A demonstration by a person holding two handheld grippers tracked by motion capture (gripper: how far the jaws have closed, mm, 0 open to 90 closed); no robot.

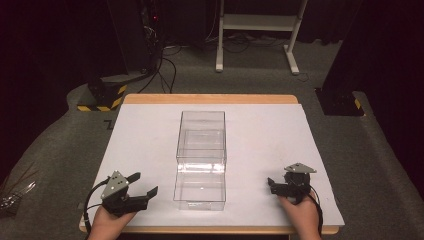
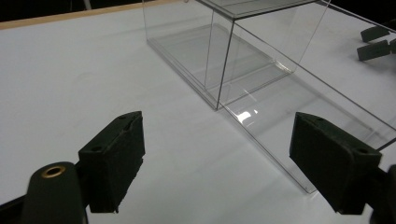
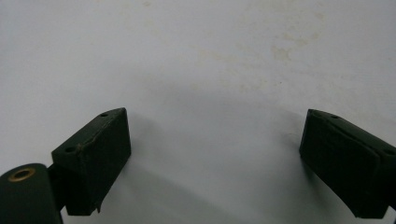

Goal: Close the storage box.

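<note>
A clear plastic box (image 1: 201, 135) stands in the middle of the white-covered table (image 1: 260, 135), with a lower clear tray section (image 1: 200, 192) joined at its near end. In the left gripper view the box (image 2: 243, 51) and the tray section (image 2: 322, 116) lie ahead and to the right. My left gripper (image 1: 146, 183) hovers at the front left, a short way left of the tray, with its jaws wide open (image 2: 217, 126) and nothing between them. My right gripper (image 1: 271, 186) sits at the front right, pointing towards the tray. Its jaws stand wide open (image 3: 217, 116) over bare white table.
The table's wooden edge (image 1: 210, 98) runs along the back. On the floor beyond are a white frame stand (image 1: 257, 30), cables and a black post base with yellow stripes (image 1: 102, 97). The right gripper's jaws (image 2: 376, 42) appear far off in the left gripper view.
</note>
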